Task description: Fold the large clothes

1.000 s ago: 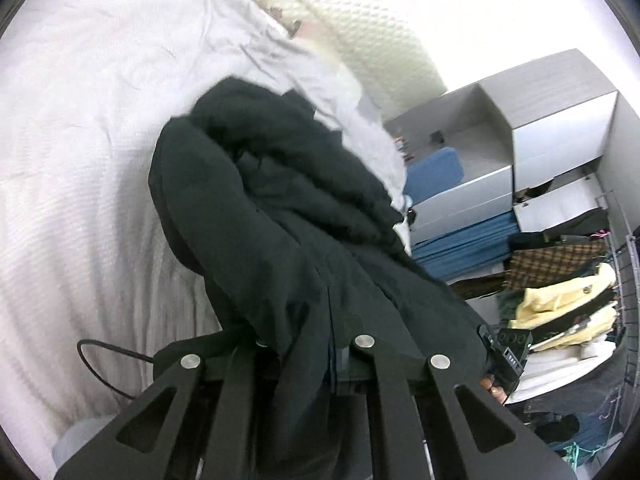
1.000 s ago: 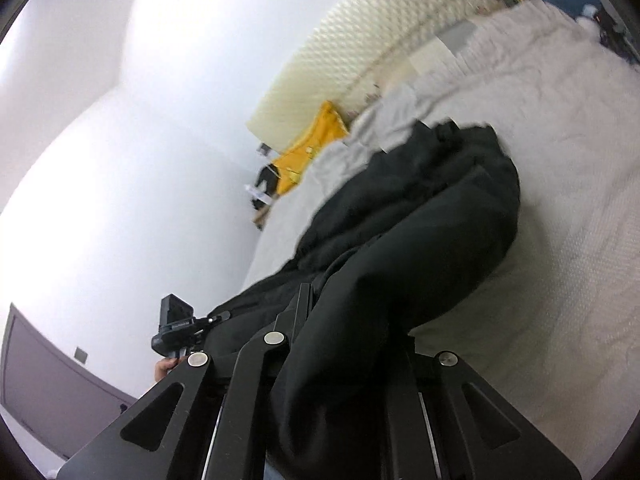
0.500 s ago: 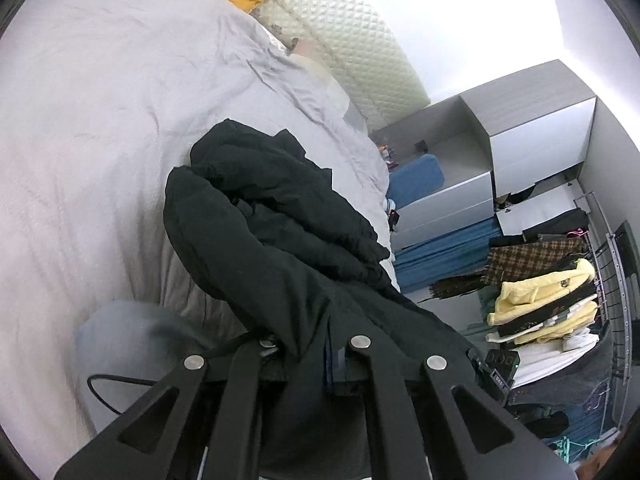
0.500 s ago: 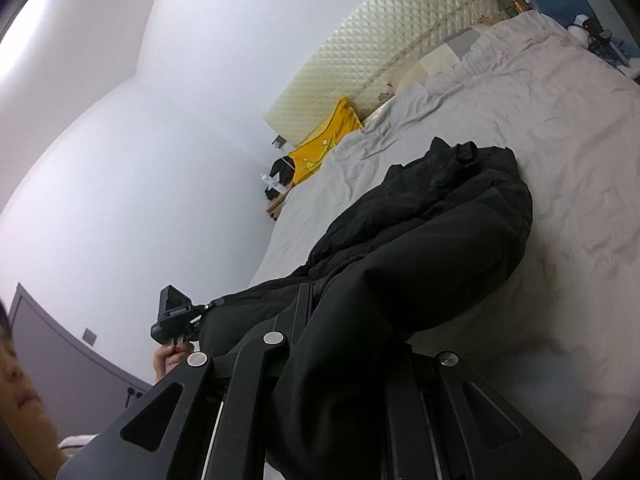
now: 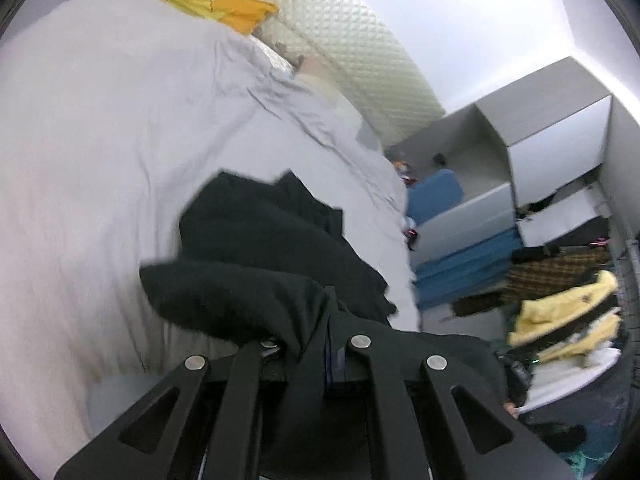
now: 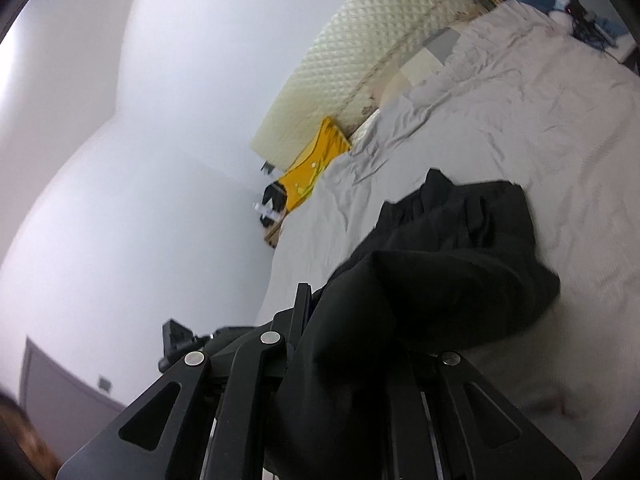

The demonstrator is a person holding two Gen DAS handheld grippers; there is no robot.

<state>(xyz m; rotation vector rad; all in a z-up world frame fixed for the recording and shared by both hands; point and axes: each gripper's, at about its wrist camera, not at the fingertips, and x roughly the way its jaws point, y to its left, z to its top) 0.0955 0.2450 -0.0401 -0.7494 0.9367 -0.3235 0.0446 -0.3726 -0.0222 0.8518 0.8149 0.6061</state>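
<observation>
Black garment point(image 5: 264, 264) bunched on the grey bed sheet point(image 5: 100, 128), near edge lifted. Left gripper point(image 5: 316, 356) clamps a fold; right gripper point(image 6: 344, 352) grips another. At 3 o'clock, a clothes rack point(image 5: 560, 312) holds yellow jackets.

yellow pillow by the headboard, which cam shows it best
The left wrist view: the yellow pillow sits large at the top, its whole face showing against the quilted headboard. In the right wrist view the pillow is smaller and seen at a slant, beyond the black garment.
</observation>
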